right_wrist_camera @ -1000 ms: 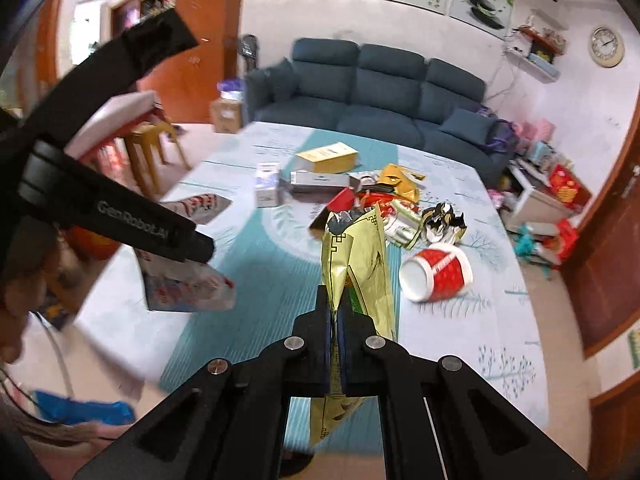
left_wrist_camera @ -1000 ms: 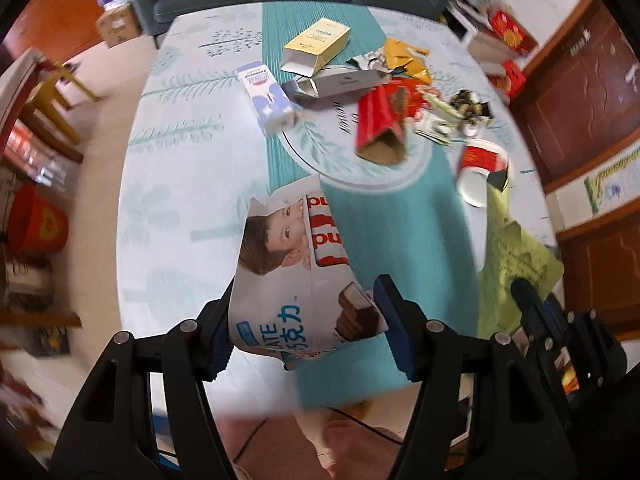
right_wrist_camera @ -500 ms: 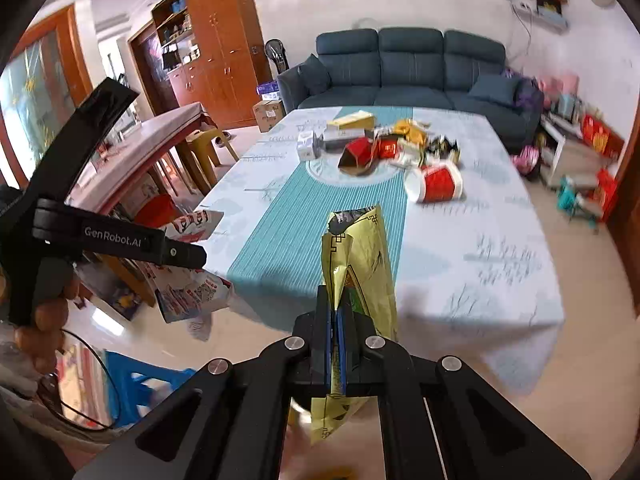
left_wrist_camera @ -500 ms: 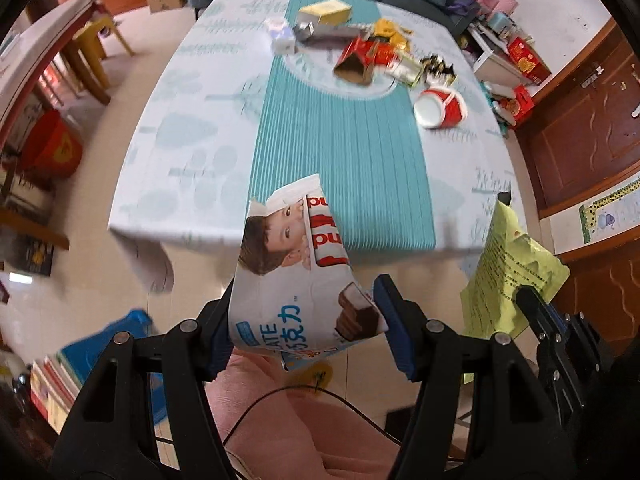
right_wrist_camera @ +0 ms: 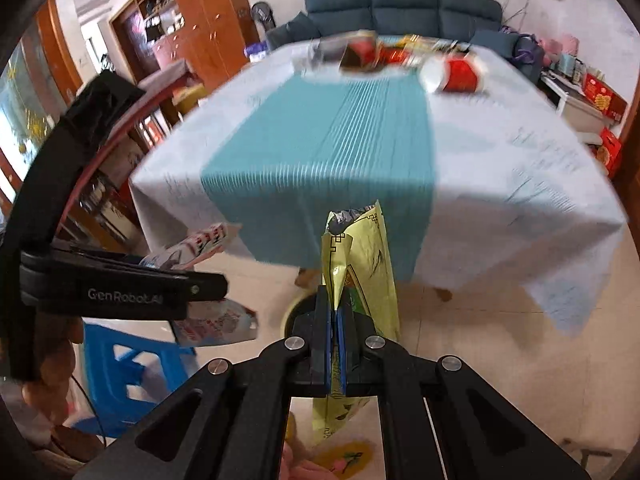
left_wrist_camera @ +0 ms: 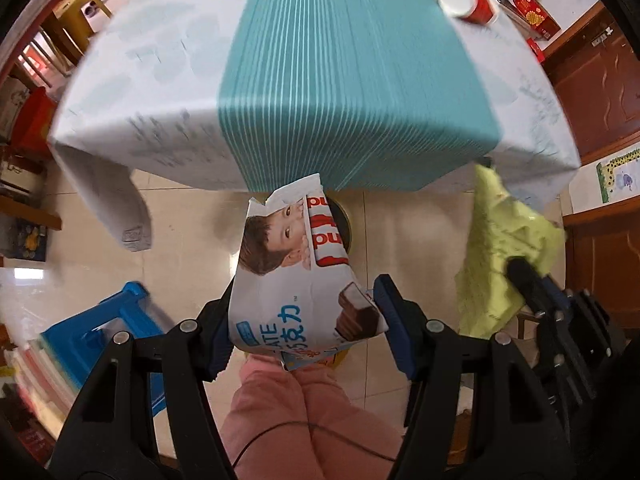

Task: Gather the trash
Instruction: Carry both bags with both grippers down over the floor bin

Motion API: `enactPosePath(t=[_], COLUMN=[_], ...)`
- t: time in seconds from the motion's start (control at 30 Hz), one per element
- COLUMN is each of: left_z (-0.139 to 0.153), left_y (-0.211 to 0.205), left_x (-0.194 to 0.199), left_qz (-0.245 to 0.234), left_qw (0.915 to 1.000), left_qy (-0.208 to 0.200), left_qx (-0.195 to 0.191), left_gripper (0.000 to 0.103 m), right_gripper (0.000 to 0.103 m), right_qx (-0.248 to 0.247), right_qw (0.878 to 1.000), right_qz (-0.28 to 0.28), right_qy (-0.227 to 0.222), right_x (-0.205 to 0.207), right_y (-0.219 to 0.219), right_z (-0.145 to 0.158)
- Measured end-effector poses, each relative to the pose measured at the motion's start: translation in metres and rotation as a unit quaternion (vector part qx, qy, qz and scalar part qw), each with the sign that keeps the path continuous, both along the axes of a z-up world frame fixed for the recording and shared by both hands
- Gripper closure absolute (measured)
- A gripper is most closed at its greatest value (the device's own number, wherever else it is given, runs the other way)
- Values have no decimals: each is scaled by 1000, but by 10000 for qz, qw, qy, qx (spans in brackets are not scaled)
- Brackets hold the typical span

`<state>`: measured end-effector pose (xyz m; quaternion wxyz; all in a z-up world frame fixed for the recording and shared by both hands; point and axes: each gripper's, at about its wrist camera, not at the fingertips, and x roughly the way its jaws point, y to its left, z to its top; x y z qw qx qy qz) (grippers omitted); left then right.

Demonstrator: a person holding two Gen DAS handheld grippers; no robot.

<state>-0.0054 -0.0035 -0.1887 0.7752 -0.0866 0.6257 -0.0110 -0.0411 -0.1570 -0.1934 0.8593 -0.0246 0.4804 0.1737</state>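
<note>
My left gripper (left_wrist_camera: 302,312) is shut on a white chocolate wrapper (left_wrist_camera: 292,268) with a boy's face, held over the floor in front of the table. My right gripper (right_wrist_camera: 335,320) is shut on a yellow-green foil wrapper (right_wrist_camera: 362,264); that wrapper also shows in the left wrist view (left_wrist_camera: 500,248). The left gripper and its wrapper (right_wrist_camera: 208,240) show at the left of the right wrist view. A round bin (right_wrist_camera: 298,308) sits on the floor just beyond both wrappers, mostly hidden. More trash, including a red paper cup (right_wrist_camera: 456,74), lies far back on the table (right_wrist_camera: 500,168).
The table with a white cloth and teal runner (left_wrist_camera: 352,92) fills the upper view. A blue plastic stool (right_wrist_camera: 132,372) stands on the floor at the left. The person's pink-trousered legs (left_wrist_camera: 304,412) are below the left gripper. A sofa (right_wrist_camera: 400,4) stands behind the table.
Both grippers have pulled back from the table and dropped lower, over the tiled floor, each still holding its wrapper. The table edge now sits above them.
</note>
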Motion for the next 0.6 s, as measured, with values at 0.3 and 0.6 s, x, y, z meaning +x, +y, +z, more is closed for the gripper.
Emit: enactPosePath(t=[0.3, 0.6], left_z=[-156, -292], left_y=[19, 38], left_x=[1, 13], left_qz=[303, 546], left_qw=[9987, 9979], left_qy=[-396, -356], left_qx=[88, 41], left_gripper=[42, 42], right_gripper=[101, 101], right_qx=[15, 567], right_qw=[9985, 9893], right_qz=[-244, -895], right_qy=[484, 998], right_x=[28, 57], right_y=[21, 23], right_z=[-178, -324])
